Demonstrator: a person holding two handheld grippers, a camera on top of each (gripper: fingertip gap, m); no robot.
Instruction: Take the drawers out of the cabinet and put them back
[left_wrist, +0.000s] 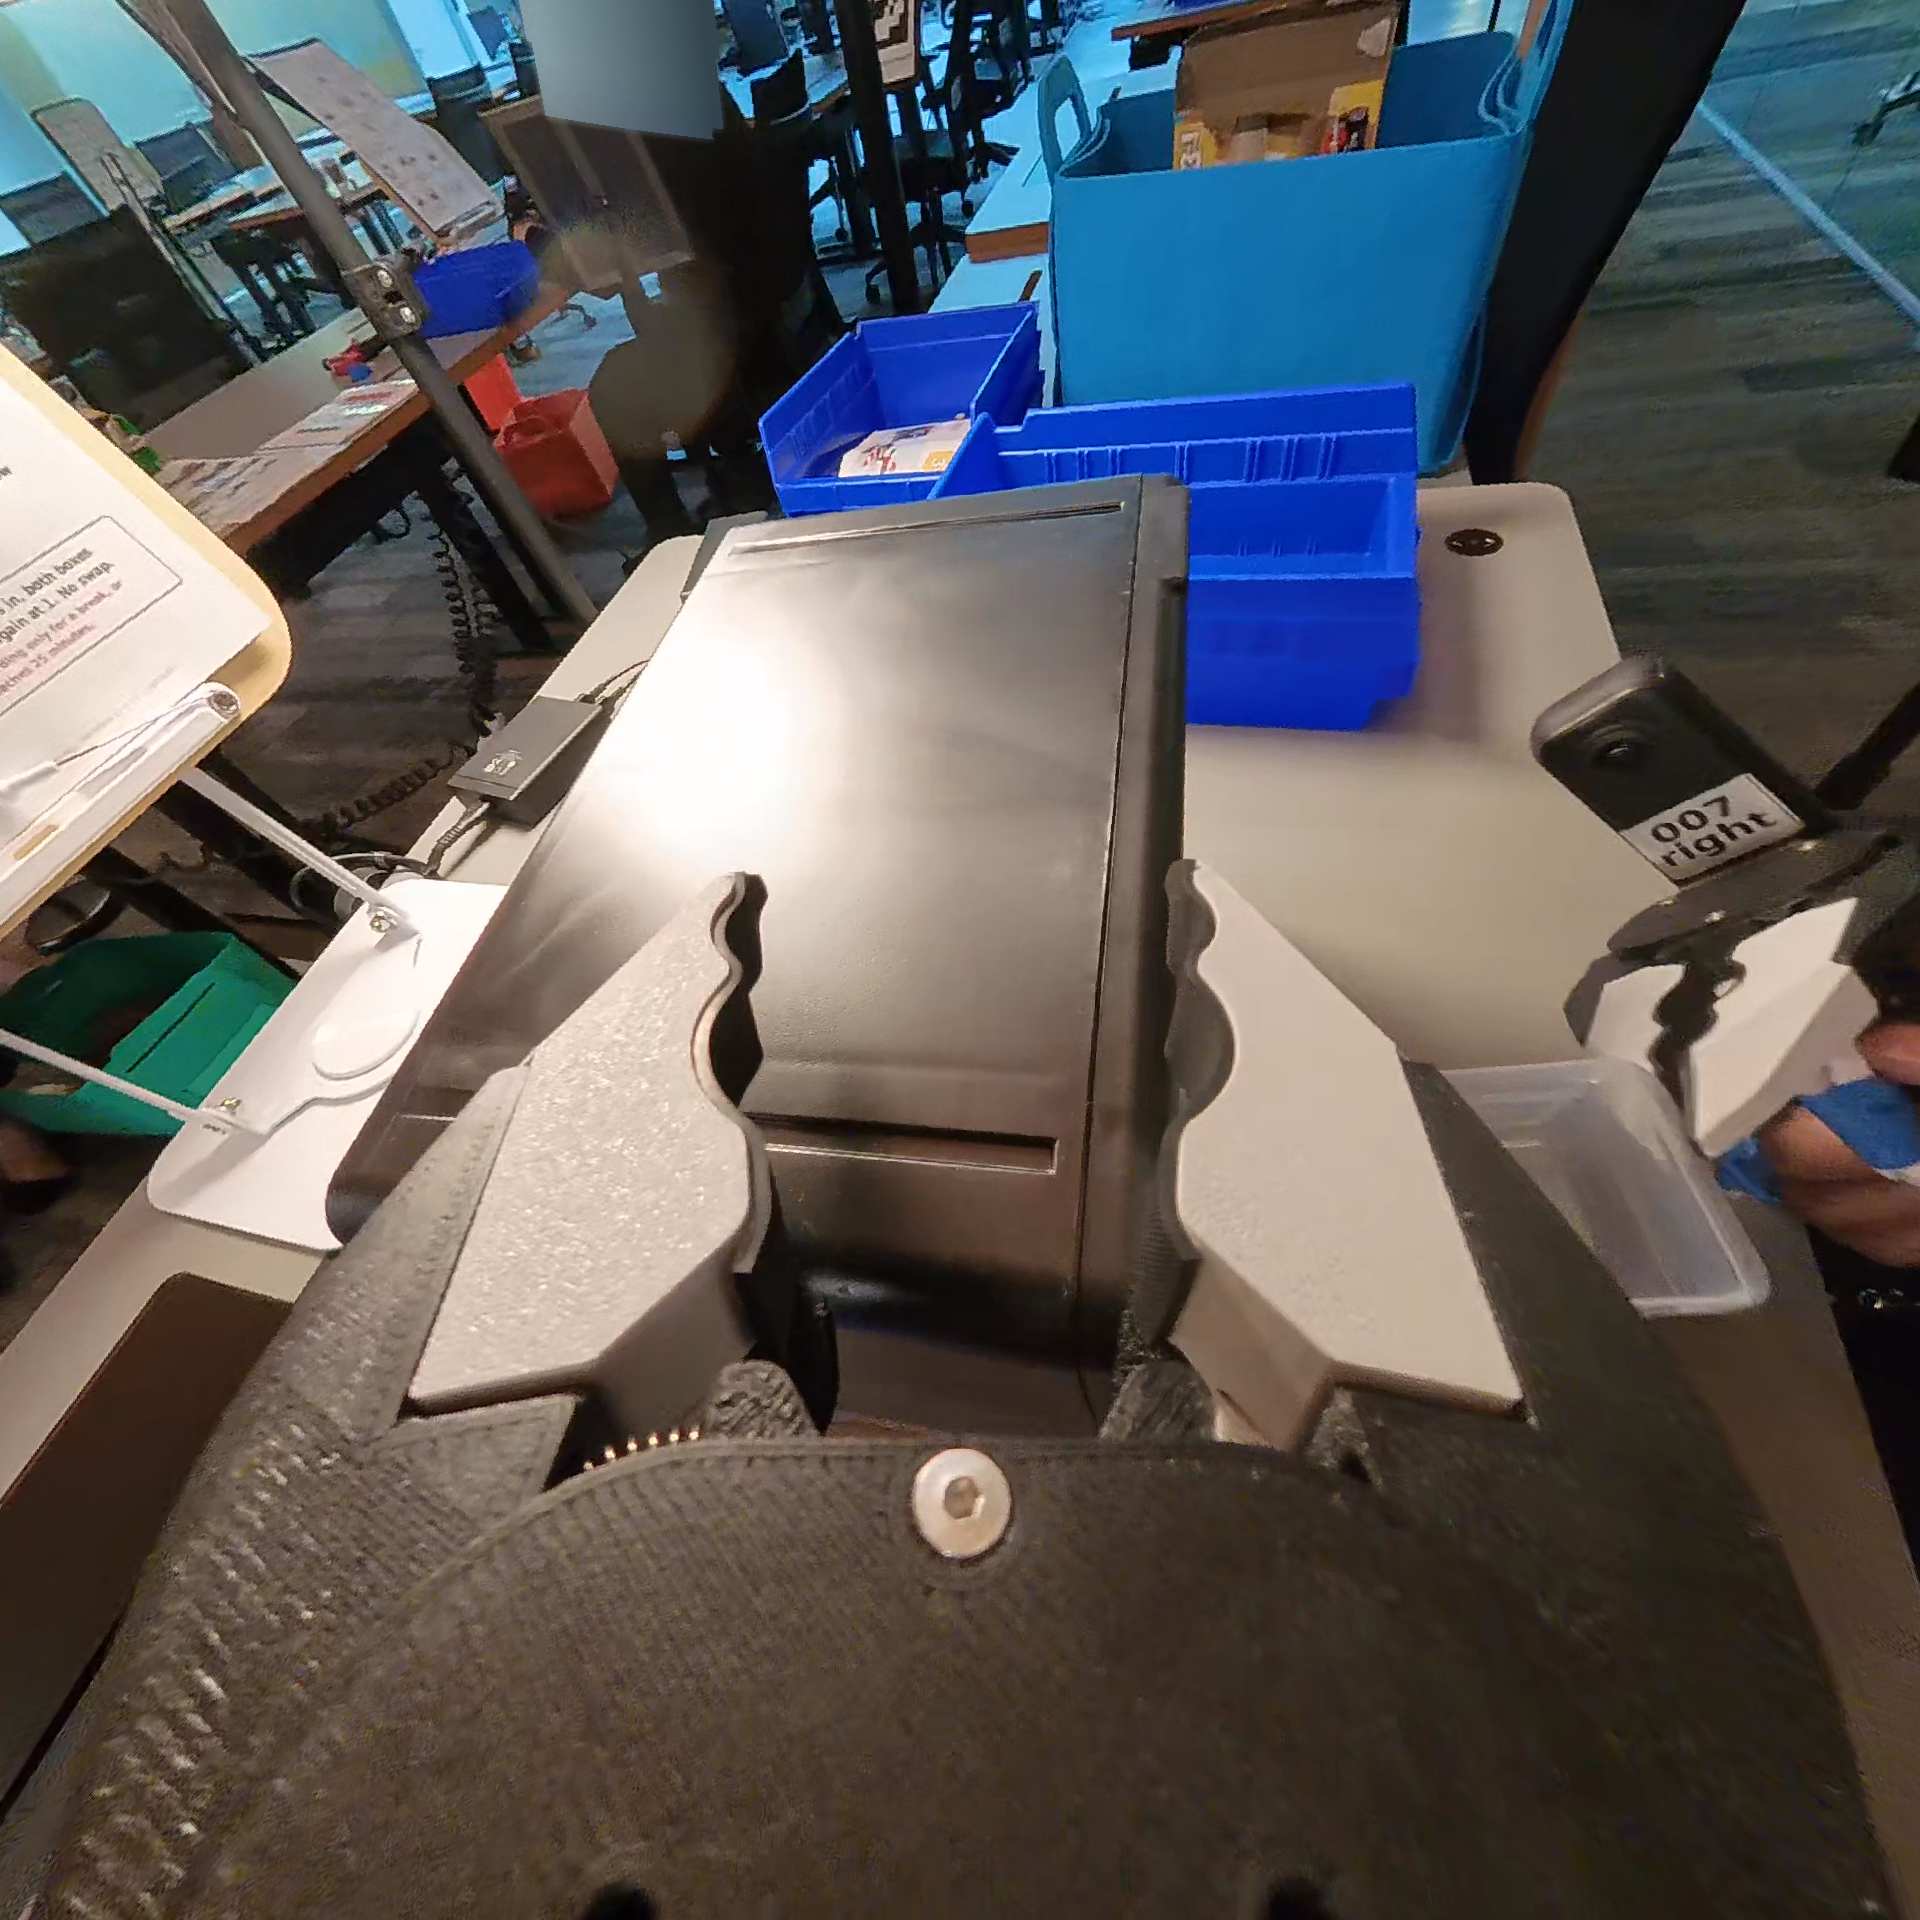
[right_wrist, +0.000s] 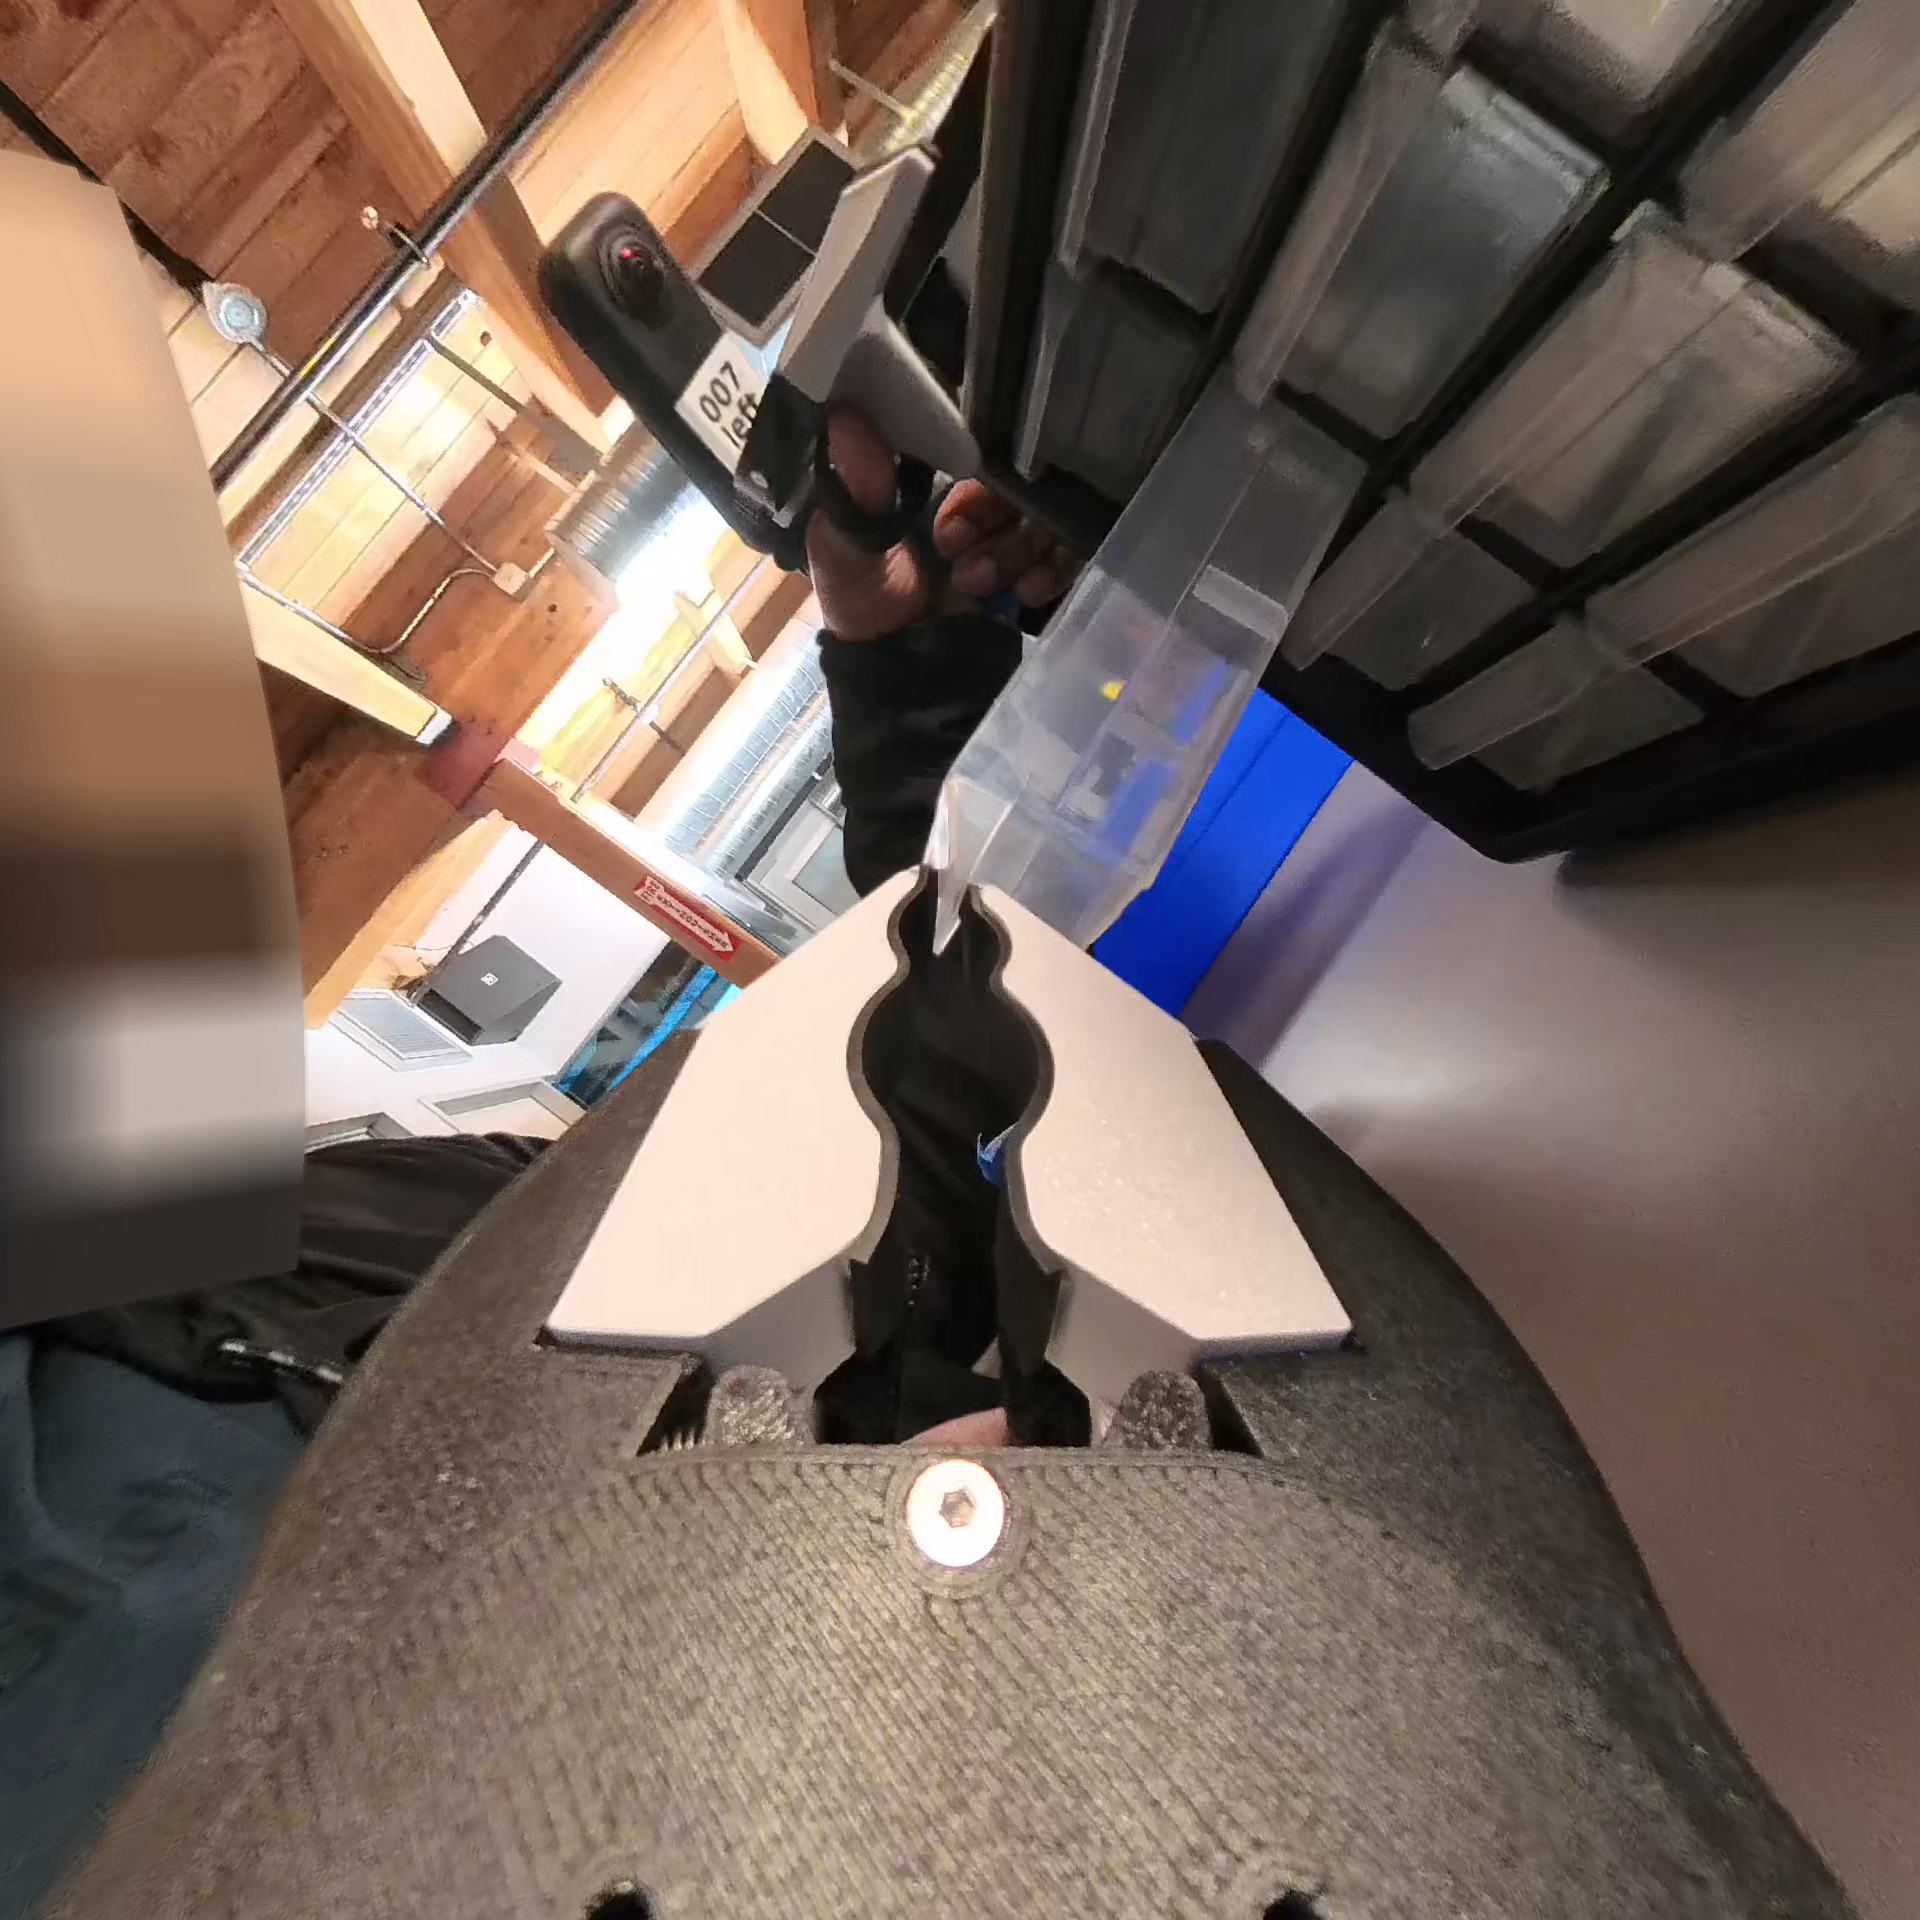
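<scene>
Right wrist view: we pinch clear drawer (right_wrist: 1122, 717) by its lip, long axis running into cabinet (right_wrist: 1558, 312); left gripper (left_wrist: 961, 914) spread wide astride cabinet top.

— How is the light?

— Bright from overhead. A broad white glare washes across the black cabinet top (left_wrist: 831, 748) in the left wrist view, and the room behind has a cool blue cast.

— Sharpness?

— The wide lens bends straight edges toward the borders. In the right wrist view the clear drawer (right_wrist: 1122, 727) smears with motion blur.

White camera label (left_wrist: 1714, 836), printed sheet (left_wrist: 94, 592) — red sign (right_wrist: 691, 920)
</scene>
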